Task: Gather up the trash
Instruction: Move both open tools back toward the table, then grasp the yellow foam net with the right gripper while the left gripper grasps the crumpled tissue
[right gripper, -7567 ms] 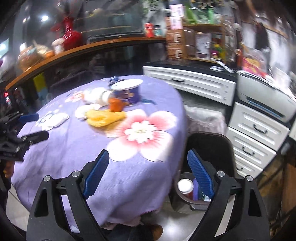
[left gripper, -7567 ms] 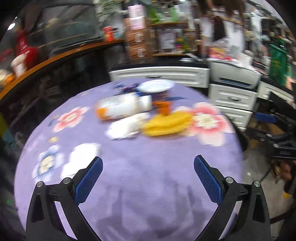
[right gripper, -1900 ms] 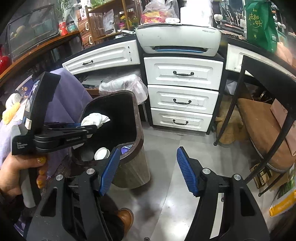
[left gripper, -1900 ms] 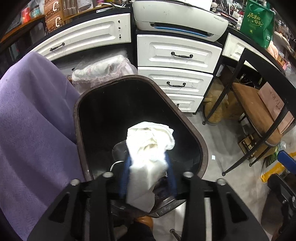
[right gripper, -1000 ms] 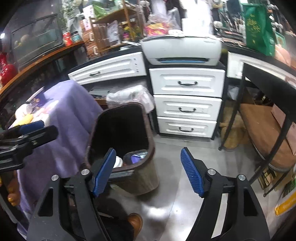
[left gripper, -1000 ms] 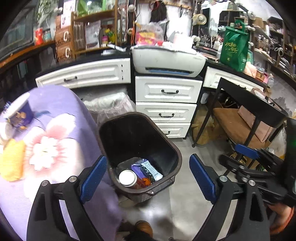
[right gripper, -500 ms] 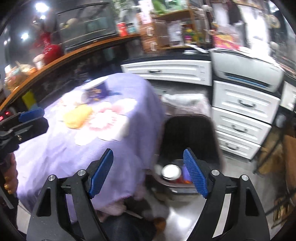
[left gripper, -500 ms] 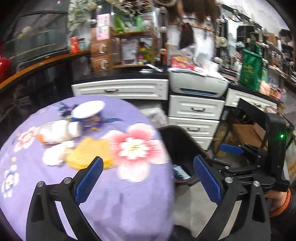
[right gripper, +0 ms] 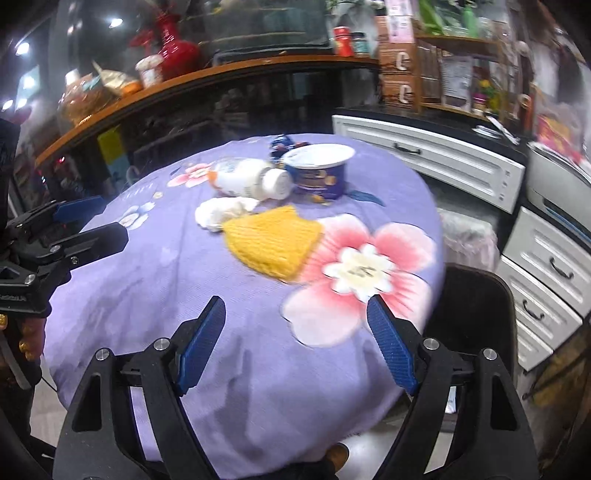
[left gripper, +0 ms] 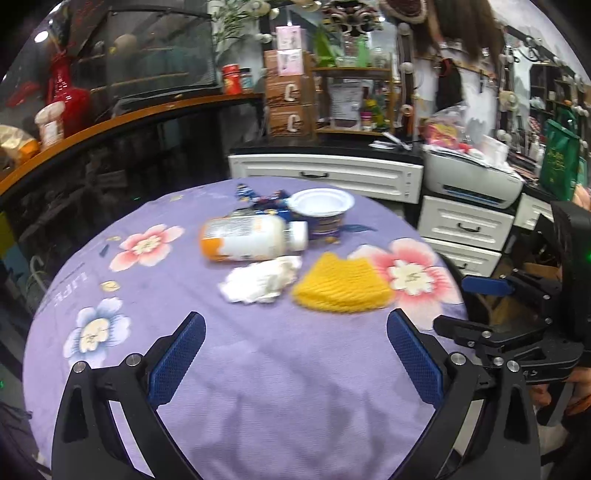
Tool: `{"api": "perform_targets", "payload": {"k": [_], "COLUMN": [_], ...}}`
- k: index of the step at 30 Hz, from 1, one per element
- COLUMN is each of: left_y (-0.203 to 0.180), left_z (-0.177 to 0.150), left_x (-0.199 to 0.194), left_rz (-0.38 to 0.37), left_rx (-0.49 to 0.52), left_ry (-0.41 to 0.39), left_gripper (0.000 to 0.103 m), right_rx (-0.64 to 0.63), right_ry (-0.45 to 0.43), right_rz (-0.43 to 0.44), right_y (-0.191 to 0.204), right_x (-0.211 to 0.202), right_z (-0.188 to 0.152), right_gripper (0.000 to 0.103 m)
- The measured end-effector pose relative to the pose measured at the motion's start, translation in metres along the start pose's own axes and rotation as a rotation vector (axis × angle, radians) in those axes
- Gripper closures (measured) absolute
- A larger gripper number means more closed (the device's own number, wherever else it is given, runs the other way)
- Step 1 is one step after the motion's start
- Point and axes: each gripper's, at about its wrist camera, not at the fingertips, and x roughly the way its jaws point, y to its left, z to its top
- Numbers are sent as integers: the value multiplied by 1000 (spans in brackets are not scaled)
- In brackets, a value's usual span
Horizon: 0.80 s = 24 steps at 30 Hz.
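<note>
Left gripper point(left gripper: 295, 354) and right gripper point(right gripper: 295, 339) gape wide (both empty).

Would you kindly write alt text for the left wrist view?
The open left gripper hovers over a round table with a purple floral cloth. Ahead lie a crumpled white tissue, a yellow knitted cloth, a tipped white bottle and a blue tub. The right gripper is at right.

Both views are fairly bright and evenly lit indoors. Ceiling lamps point(right gripper: 114, 23) show as glaring spots at upper left. Soft tool shadows fall on the table point(left gripper: 277, 387). Fisheye bending curves the edges and darkens the corners. Motion blur smears the yellow cloth point(left gripper: 341, 286) and the right-wrist background.
</note>
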Motion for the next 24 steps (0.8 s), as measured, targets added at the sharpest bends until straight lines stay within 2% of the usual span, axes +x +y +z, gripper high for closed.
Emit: {"api": "perform_targets", "payload": {"k": [9,17,19,24], "left_y": [41,61,66,75], "left_z": [-9,-12,-13,-16], "left_x": [2,6,8,14], "left_rz": [25,32,27,18], "left_rx": [-37,-65,-77,-101], "left_ry": [28,41,45,56], "left_gripper": [6,6,6,6], "right_rx": [-99,-120,-133,-128], "right_ry": [77,157,176,183], "right_rz": [-12,-61,-63,-68], "right_y": [28,29,32,31], "right_x": [52,91,97,106], "right_z": [35,49,49,50], "right_gripper": [24,25,35,51]}}
